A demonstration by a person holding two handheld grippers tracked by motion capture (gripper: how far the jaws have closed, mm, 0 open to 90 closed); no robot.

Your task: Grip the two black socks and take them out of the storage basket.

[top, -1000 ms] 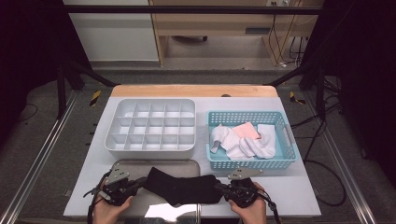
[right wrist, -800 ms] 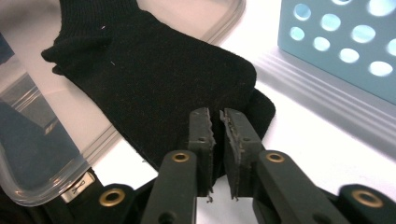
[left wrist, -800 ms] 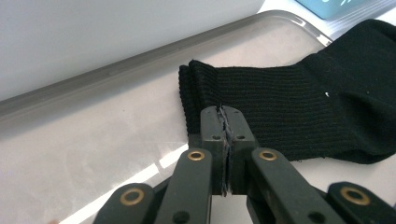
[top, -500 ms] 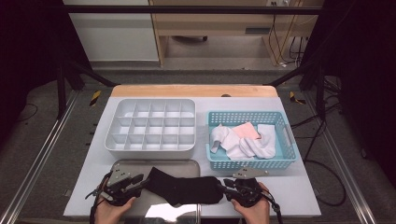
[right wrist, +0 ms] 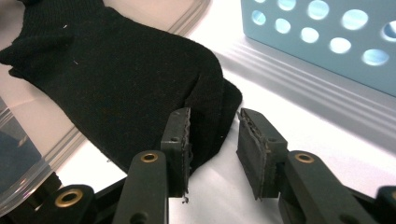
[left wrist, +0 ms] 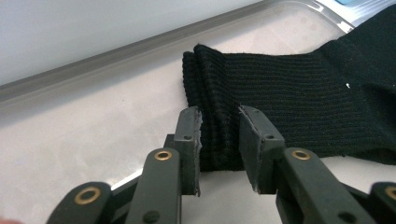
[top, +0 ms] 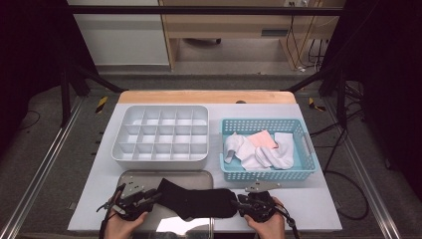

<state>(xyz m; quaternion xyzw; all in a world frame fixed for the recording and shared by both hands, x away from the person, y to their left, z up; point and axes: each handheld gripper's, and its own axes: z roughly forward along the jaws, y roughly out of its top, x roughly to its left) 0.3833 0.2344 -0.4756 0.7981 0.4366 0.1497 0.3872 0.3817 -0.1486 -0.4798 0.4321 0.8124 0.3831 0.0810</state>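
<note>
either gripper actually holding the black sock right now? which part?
Neither. Left gripper has just closed a bit around the sock cuff, the right gripper straddles the toe end, but the pads stand off the fabric.

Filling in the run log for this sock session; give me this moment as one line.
black sock: flat, across metal tray edge | left gripper: jaws open, astride cuff | right gripper: jaws open at toe

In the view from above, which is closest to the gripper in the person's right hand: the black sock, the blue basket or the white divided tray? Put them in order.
From the right gripper:
1. Black sock, right at its jaws, lying toward the left.
2. Blue basket, just beyond it, on the table's right.
3. White divided tray, farthest, beyond and to the left.
</note>
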